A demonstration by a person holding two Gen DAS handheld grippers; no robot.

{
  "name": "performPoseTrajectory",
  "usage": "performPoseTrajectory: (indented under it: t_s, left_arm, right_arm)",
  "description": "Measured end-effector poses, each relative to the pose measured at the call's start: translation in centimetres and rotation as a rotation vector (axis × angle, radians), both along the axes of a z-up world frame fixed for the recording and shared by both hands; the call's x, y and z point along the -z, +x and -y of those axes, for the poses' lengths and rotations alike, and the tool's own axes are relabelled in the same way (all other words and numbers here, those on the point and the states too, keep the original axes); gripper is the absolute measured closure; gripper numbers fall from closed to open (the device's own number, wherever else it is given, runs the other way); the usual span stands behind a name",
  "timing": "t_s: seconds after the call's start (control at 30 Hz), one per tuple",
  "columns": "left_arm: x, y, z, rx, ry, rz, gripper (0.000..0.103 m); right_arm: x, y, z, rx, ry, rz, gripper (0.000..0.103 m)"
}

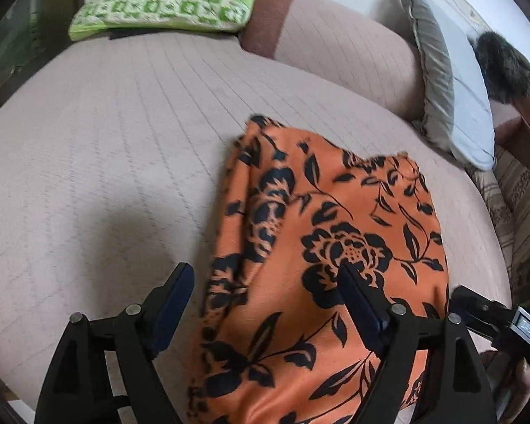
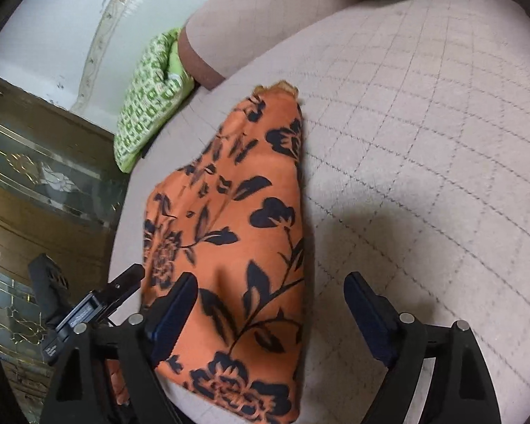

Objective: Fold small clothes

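Observation:
An orange garment with a black flower print (image 1: 318, 247) lies folded lengthwise on a pale quilted bed cover (image 1: 106, 141). My left gripper (image 1: 265, 275) is open above the garment's left edge, holding nothing. In the right wrist view the same garment (image 2: 236, 233) lies left of centre. My right gripper (image 2: 270, 284) is open above the garment's right edge, empty. The right gripper's body shows at the left wrist view's lower right (image 1: 505, 321); the left gripper's body shows in the right wrist view's lower left (image 2: 88, 311).
A green patterned cushion (image 1: 166, 0) and a pink-brown bolster (image 1: 335, 46) lie at the bed's far end. A grey and white pillow (image 1: 452, 92) lies to the right. A dark wood cabinet with glass (image 2: 35, 176) stands beside the bed.

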State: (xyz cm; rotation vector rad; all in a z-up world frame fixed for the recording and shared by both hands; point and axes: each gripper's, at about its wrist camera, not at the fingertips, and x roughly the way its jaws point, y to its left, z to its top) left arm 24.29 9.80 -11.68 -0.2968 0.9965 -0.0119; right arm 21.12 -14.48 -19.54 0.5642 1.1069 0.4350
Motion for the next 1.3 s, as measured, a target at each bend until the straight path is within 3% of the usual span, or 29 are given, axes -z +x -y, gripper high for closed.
performPoseTrajectory:
  t_s: [0.1, 0.2, 0.27, 0.33, 0.4, 0.5, 0.6, 0.8, 1.0, 1.13, 1.3]
  left_arm:
    - [1.6, 1.1, 0.8, 0.016, -0.003, -0.028, 0.015]
    - [3.6, 1.9, 0.6, 0.010, -0.077, -0.085, 0.013]
    - [3.6, 1.9, 0.5, 0.026, -0.099, -0.072, 0.027]
    - [3.4, 1.8, 0.8, 0.055, -0.100, -0.072, 0.046]
    - [3.4, 1.8, 0.8, 0.070, -0.108, -0.075, 0.054]
    - [2.5, 1.0, 0.9, 0.082, -0.111, -0.053, 0.066]
    - [0.7, -0.4, 1.4, 0.082, -0.110, -0.012, 0.073]
    - [-4.1, -3.9, 3.1, 0.086, -0.141, 0.123, 0.074]
    - [-10.5, -4.8, 6.0, 0.137, -0.075, 0.284, 0.074]
    - [-11.1, -4.8, 6.2, 0.155, -0.044, 0.307, 0.073]
    - [-7.5, -2.5, 6.3, 0.155, -0.022, 0.251, 0.073]
  right_arm:
    - [1.1, 0.6, -0.5, -0.012, -0.003, -0.009, 0.015]
    - [1.2, 1.0, -1.5, -0.041, 0.022, 0.001, 0.013]
    - [1.5, 1.3, -2.4, -0.087, 0.060, -0.018, 0.013]
    - [1.4, 1.5, -4.2, -0.147, 0.033, -0.032, 0.031]
    - [1.0, 1.4, -5.3, -0.163, -0.043, -0.016, 0.048]
    - [-0.7, 0.8, -5.0, -0.166, -0.070, 0.028, 0.066]
    - [-2.8, -0.3, -5.3, -0.190, -0.100, 0.089, 0.068]
    - [-9.4, -2.7, -3.0, -0.200, -0.111, 0.250, 0.068]
    - [-15.5, -3.1, 0.8, -0.168, -0.114, 0.396, 0.068]
    - [-16.2, -1.2, 3.4, -0.136, -0.115, 0.418, 0.068]
    - [-13.3, 2.2, 5.3, -0.118, -0.123, 0.376, 0.068]
